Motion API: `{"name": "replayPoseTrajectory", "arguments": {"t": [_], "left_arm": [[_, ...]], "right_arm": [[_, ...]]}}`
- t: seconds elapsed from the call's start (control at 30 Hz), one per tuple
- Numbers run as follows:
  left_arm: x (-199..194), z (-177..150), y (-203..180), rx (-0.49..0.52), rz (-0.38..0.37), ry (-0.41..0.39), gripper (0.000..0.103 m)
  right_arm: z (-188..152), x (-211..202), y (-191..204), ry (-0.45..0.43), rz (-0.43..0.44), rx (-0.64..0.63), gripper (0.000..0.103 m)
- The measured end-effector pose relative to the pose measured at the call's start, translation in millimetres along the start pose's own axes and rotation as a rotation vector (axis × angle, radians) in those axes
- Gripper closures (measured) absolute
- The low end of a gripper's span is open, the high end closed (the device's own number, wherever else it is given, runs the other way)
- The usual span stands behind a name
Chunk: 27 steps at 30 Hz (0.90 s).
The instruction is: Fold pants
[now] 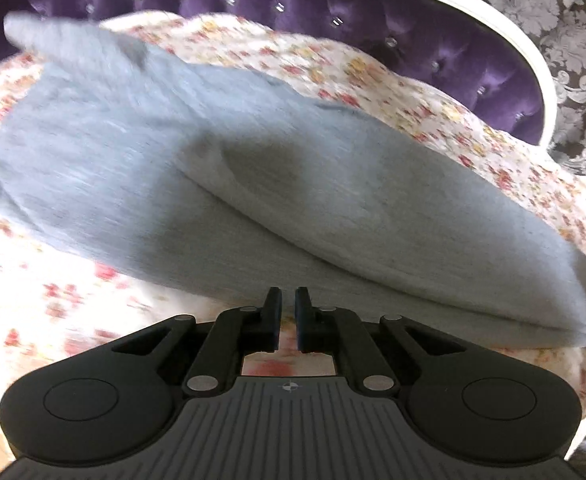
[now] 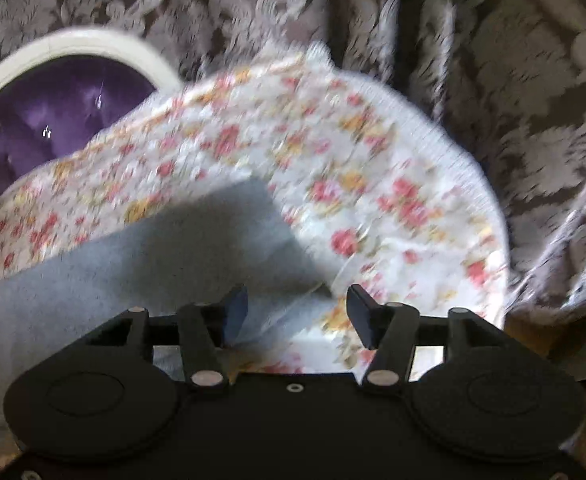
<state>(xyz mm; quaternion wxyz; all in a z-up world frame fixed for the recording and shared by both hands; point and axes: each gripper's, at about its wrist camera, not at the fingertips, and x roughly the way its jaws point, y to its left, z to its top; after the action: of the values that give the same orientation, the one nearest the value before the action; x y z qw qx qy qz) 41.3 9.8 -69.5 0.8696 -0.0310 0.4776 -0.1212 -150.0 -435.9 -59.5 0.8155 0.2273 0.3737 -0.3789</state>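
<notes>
Grey pants [image 1: 221, 184] lying folded across a floral-covered seat [image 1: 433, 100], one layer doubled over another so a soft rounded fold edge runs diagonally from the middle toward the lower right. Knit fabric pale grey, a darker shadowed hollow near the centre, far end blurred at upper left. In the right wrist view, a corner of the same grey pants [image 2: 141, 248] reaching in from the left, ending in a squared edge on the floral cover [image 2: 353, 184].

Left gripper [image 1: 287, 300] low in the frame, just in front of the near edge of the pants, jaws drawn close together with only a thin slit between the pads; nothing seen pinched between them, the floral cover showing through the gap behind.

Right gripper [image 2: 297, 300] over the pant corner and the floral cover, jaws standing well apart, pads not pressing on anything; the edge of the grey fabric lying between and below the two fingers, loose. Whole view smeared by motion blur.

Beyond the seat, a tufted purple backrest [image 1: 333, 12] with small shiny buttons, rimmed by a cream-white curved frame [image 1: 533, 76]. Behind that, a heavy curtain [image 2: 533, 120] in brown with a large silvery leaf pattern.
</notes>
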Motion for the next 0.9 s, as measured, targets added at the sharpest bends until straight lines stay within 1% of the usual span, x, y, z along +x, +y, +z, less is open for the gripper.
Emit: {"name": "replayPoseTrajectory", "arguments": {"t": [0.07,0.13,0.27,0.4,0.53,0.57,0.7,0.77,0.8,0.9], "left_arm": [[-4,2,9,-0.012,0.023,-0.014,0.096],[-8,5,25,-0.034,0.056,-0.028,0.096],[-12,17,59,-0.088,0.128,-0.056,0.096],[-13,32,93,-0.154,0.18,-0.083,0.096],[-7,51,122,-0.196,0.207,-0.106,0.096],[-3,54,129,-0.204,0.217,-0.1,0.096],[13,60,148,-0.209,0.237,-0.068,0.096],[23,59,156,-0.213,0.239,-0.031,0.096],[26,56,161,-0.218,0.23,-0.025,0.096],[23,50,165,-0.225,0.209,-0.056,0.096]], "right_arm": [[3,-8,10,-0.025,0.016,-0.033,0.041],[5,-14,26,-0.031,0.063,-0.069,0.041],[2,-24,76,-0.024,0.216,-0.171,0.041],[-13,-34,148,-0.012,0.395,-0.345,0.041],[-35,-53,225,-0.005,0.581,-0.546,0.042],[-43,-60,248,-0.006,0.631,-0.609,0.042],[-77,-86,319,-0.033,0.774,-0.823,0.042],[-96,-98,350,-0.061,0.834,-0.931,0.044],[-105,-101,365,-0.076,0.857,-0.981,0.044],[-131,-105,399,-0.096,0.92,-1.107,0.044]]}}
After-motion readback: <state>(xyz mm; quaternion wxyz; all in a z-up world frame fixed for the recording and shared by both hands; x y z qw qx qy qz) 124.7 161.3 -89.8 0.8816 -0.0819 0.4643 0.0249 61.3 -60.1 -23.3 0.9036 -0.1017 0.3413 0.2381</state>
